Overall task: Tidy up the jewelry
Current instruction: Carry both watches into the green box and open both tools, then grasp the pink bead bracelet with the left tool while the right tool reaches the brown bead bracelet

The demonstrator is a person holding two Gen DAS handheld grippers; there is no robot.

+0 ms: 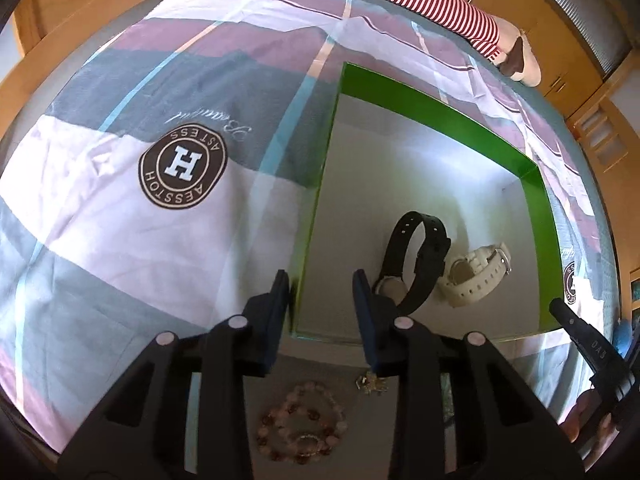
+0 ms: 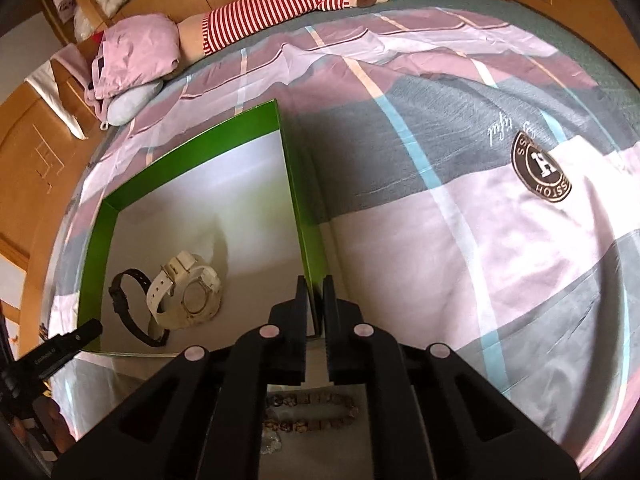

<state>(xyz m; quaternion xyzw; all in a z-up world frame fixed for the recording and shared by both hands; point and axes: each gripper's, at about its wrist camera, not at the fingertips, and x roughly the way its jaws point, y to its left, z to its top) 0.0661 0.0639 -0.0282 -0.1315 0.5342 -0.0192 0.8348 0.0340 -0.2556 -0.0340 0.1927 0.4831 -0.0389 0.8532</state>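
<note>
The box (image 1: 436, 108) sits on the bed (image 1: 120, 216), a shallow green-walled thing with a pale floor, and its near corners are where both tools work. The right gripper (image 2: 316, 292) has its fingers (image 2: 301, 292) pinched together on the box's right wall (image 2: 296, 184), just short of the near corner; the thin green edge stands between them. The left gripper (image 1: 320, 284) straddles the left wall: one of its fingers is outside on the quilt, the other inside the box, with a clear gap around the wall, so the grip is open and not pressing.

Inside, most of the floor is bare; the far half holds nothing but glare. The black watch (image 1: 416, 256) stands on its strap loop close to the left gripper's inner finger, and the white watch (image 1: 476, 276) lies just beside it, seemingly touching. Both sit toward the near wall, well apart from the right gripper.

Outside the box, on the quilt just before the near wall, lie the bead bracelets (image 1: 302, 424) and a small gold piece (image 1: 370, 384), under the grippers' bodies. In the right view the beads (image 2: 312, 412) show between the tool's arms.

The quilt spreads open and flat to either side. A striped plush (image 2: 272, 4) lies along the far edge of the bed, with a pink pillow (image 2: 136, 48) near it.
</note>
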